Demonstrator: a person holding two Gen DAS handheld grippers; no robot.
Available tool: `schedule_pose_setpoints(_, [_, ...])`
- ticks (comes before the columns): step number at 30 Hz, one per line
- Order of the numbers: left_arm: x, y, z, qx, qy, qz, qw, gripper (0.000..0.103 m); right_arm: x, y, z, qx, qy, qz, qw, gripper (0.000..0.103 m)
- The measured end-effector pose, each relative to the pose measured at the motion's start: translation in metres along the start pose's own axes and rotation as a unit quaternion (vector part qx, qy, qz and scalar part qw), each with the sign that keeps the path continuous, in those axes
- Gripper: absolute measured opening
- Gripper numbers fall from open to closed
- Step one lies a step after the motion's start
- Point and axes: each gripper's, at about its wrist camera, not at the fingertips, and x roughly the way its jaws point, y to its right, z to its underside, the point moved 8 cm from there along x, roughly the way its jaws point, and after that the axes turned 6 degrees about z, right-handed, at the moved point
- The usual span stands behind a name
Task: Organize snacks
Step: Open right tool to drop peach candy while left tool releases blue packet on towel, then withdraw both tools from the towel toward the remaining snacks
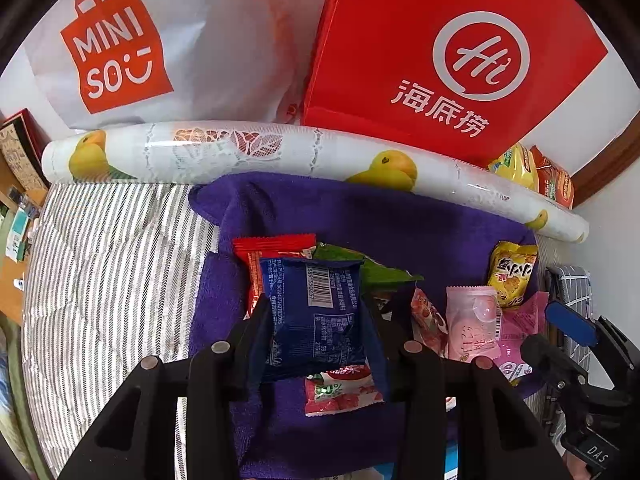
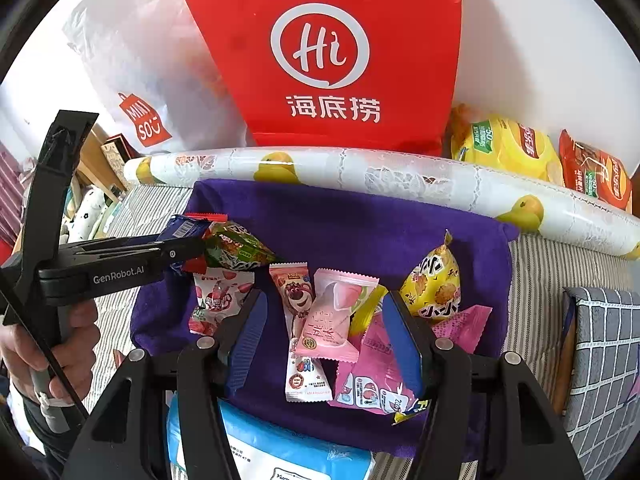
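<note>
Against the white wall at the back stand the red paper bag (image 2: 320,56) and the white plastic shopping bag (image 1: 160,48); in front of both lies the rolled fruit-print sheet (image 1: 280,152), which runs across the far edge of the work area; next in size is the striped bedding (image 1: 112,264), on which the purple towel (image 2: 360,224) is spread as the sorting surface.

Snack distribution on the towel, as visible:
- left group: red packet (image 1: 272,246), green packet (image 2: 236,246) and strawberry-print packet (image 2: 218,294), lying close together;
- right group: bear-print packet (image 2: 296,296), pale pink packet (image 2: 332,320), magenta packet (image 2: 376,372) and yellow packet (image 2: 434,288), loosely overlapping.

Tong state:
- left gripper (image 1: 320,316): jaws clamped on the blue packet (image 1: 316,312), which is held off the towel above the left group, barcode side towards the camera;
- right gripper (image 2: 324,340): jaws apart with nothing pressed between them, hovering over the right group; the pale pink packet lies on the towel below the gap.

Progress judgement: sorting appears partly done; two rough clusters exist, but neither is aligned or stacked; the blue packet has yet to be set down, and the right cluster appears to need straightening; the intended final container, if any, cannot be told from these views
</note>
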Motion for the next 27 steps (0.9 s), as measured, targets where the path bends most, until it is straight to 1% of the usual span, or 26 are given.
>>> schedule_pose_setpoints(5, [0.001, 0.001, 0.002, -0.002, -0.01, 0.003, 0.9999, 0.042, -0.003, -0.002, 0.0, -0.003, 0.004, -0.001, 1.0, 0.06])
schedule_pose_setpoints(7, [-0.001, 0.002, 0.002, -0.005, -0.013, 0.006, 0.9999, 0.046, -0.005, -0.003, 0.0, -0.006, 0.004, 0.0, 1.0, 0.06])
schedule_pose_setpoints(10, [-0.009, 0.003, 0.001, -0.005, -0.005, 0.012, 0.9999, 0.052, -0.008, -0.006, 0.0, -0.007, 0.007, 0.003, 1.0, 0.06])
schedule_pose_setpoints(13, [-0.017, 0.002, 0.0, -0.006, 0.002, 0.014, 0.9999, 0.052, -0.013, -0.008, -0.001, -0.012, 0.015, 0.012, 1.0, 0.06])
schedule_pose_setpoints(16, [-0.027, 0.001, -0.003, -0.006, 0.011, 0.019, 0.9997, 0.052, -0.023, -0.013, -0.002, -0.018, 0.034, 0.021, 0.999, 0.06])
schedule_pose_setpoints(19, [-0.04, 0.0, -0.006, -0.005, 0.025, 0.022, 0.9994, 0.052, -0.033, -0.021, -0.001, -0.017, 0.051, 0.014, 0.998, 0.06])
schedule_pose_setpoints(22, [-0.054, 0.001, -0.007, -0.005, 0.039, 0.032, 0.9987, 0.052, -0.04, -0.033, 0.007, -0.026, 0.055, 0.003, 0.998, 0.06])
schedule_pose_setpoints(24, [-0.066, 0.001, -0.008, -0.004, 0.052, 0.04, 0.9978, 0.053, -0.045, -0.041, 0.014, -0.02, 0.055, -0.007, 0.998, 0.06])
schedule_pose_setpoints(25, [-0.071, 0.003, -0.008, -0.001, 0.058, 0.041, 0.9974, 0.055, -0.049, -0.048, 0.02, -0.018, 0.051, -0.016, 0.998, 0.06])
schedule_pose_setpoints(27, [-0.083, 0.006, -0.008, 0.007, 0.071, 0.045, 0.9964, 0.057, -0.055, -0.061, 0.029, -0.028, 0.046, -0.029, 0.998, 0.06])
